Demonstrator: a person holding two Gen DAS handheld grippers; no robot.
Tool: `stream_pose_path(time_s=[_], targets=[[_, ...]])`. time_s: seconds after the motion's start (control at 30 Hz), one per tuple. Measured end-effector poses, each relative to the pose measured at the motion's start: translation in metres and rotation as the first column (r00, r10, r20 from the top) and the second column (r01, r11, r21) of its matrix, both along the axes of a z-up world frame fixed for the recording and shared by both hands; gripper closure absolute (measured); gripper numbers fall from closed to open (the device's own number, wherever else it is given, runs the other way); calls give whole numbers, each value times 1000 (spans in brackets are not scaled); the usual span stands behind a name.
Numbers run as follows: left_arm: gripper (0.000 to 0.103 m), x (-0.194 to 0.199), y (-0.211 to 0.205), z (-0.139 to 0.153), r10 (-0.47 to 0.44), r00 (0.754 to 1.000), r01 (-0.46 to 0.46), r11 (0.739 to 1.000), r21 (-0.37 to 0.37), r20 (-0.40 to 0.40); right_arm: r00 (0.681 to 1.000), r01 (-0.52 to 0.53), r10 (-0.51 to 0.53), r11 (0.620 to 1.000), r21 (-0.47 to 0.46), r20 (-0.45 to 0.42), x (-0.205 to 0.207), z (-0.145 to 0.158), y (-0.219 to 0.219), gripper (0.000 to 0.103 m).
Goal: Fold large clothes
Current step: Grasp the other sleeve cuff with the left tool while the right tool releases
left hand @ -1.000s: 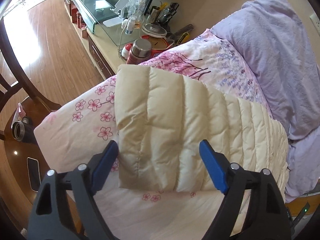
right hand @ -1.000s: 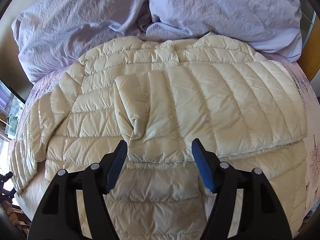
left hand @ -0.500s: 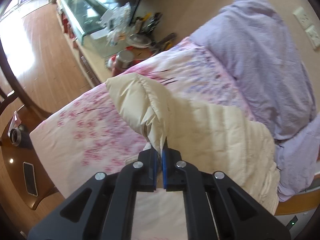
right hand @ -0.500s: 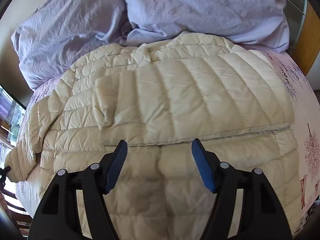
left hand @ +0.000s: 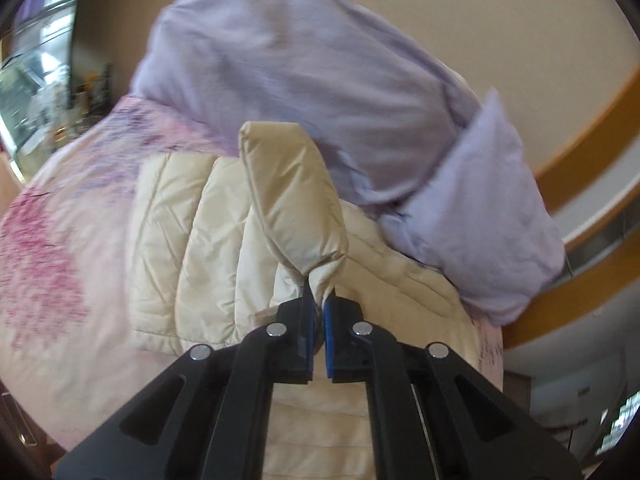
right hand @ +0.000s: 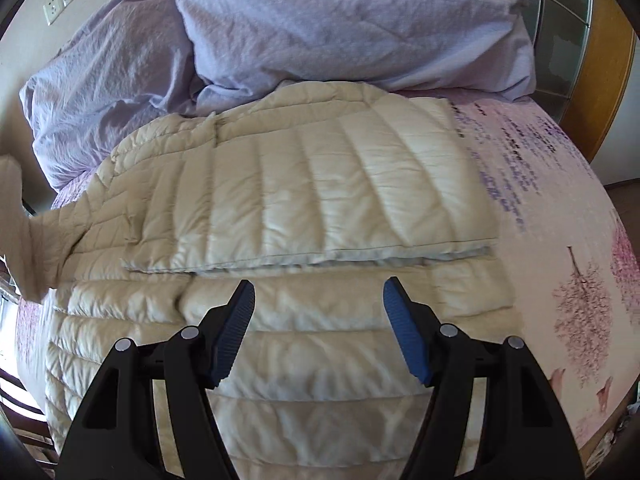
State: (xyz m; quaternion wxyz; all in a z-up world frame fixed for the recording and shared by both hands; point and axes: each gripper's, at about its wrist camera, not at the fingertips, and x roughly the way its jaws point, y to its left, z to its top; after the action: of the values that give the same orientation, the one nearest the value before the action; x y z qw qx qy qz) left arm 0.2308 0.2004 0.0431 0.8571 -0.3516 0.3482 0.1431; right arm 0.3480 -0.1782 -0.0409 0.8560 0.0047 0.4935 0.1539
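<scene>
Spread on the flowered bedsheet [right hand: 560,208], the cream jacket [right hand: 320,200] has its sleeve [left hand: 292,196] pinched in the closed left gripper [left hand: 316,304], best laid flat across the body while the right gripper [right hand: 318,308] hovers open, empty.

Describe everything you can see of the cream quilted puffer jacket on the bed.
The cream quilted puffer jacket looks like thin, slightly shiny padded fabric stitched in parallel channels. It lies spread on the pink floral bedspread, one side folded across its body, its top against the lilac pillows. The left gripper is shut on its sleeve, lifting it. The right gripper hovers open above.
</scene>
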Motion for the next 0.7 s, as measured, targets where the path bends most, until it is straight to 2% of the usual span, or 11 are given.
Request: stream_pose_path(time_s=[0.17, 0.3, 0.43, 0.7], targets=[[99, 56, -74, -8, -121, 993, 121, 993, -6, -17, 999, 43, -43, 999, 14, -15, 9, -6, -38, 35], [99, 84, -119, -19, -187, 981, 187, 982, -15, -43, 997, 74, -74, 997, 21, -26, 15, -10, -64, 35], [99, 100, -148, -35, -232, 969, 230, 973, -27, -83, 995, 95, -94, 995, 25, -34, 17, -13, -83, 35], [99, 118, -182, -62, -280, 945, 280, 960, -25, -167, 992, 114, -113, 993, 33, -51, 23, -17, -102, 35]])
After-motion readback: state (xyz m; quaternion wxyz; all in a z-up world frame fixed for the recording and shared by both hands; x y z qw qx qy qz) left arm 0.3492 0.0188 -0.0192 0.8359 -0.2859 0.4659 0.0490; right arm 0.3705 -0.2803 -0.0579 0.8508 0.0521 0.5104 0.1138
